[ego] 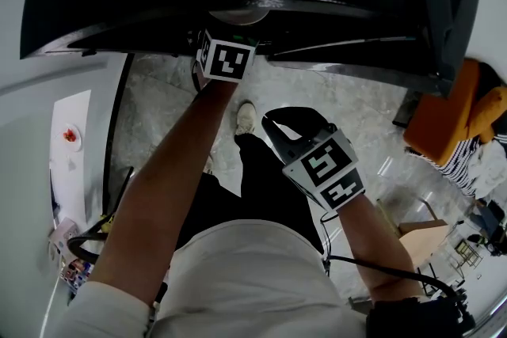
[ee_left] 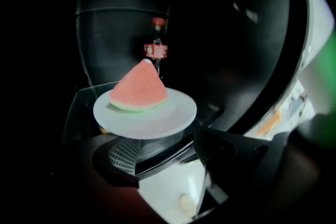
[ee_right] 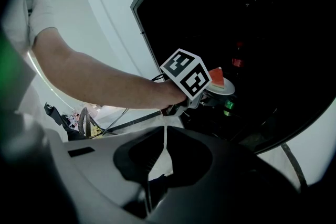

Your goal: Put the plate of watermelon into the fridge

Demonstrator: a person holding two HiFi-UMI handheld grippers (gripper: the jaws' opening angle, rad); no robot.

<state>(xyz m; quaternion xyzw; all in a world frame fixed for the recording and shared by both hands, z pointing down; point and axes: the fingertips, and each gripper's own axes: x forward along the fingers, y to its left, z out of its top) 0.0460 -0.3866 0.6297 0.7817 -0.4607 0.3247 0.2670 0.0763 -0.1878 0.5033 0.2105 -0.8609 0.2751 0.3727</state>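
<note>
Plainly, left tongs (ee_left: 173, 157) gape wide beside the plate (ee_left: 167, 119).

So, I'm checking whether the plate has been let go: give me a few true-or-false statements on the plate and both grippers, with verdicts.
The plate sits on a glass shelf inside the fridge. True.
The left gripper is clamped on the plate's rim. False: its jaws stand wide apart, not gripping it.
A red-capped bottle stands behind the watermelon. True.
The right gripper holds a bottle. False: its jaws are almost together, with nothing between them.
</note>
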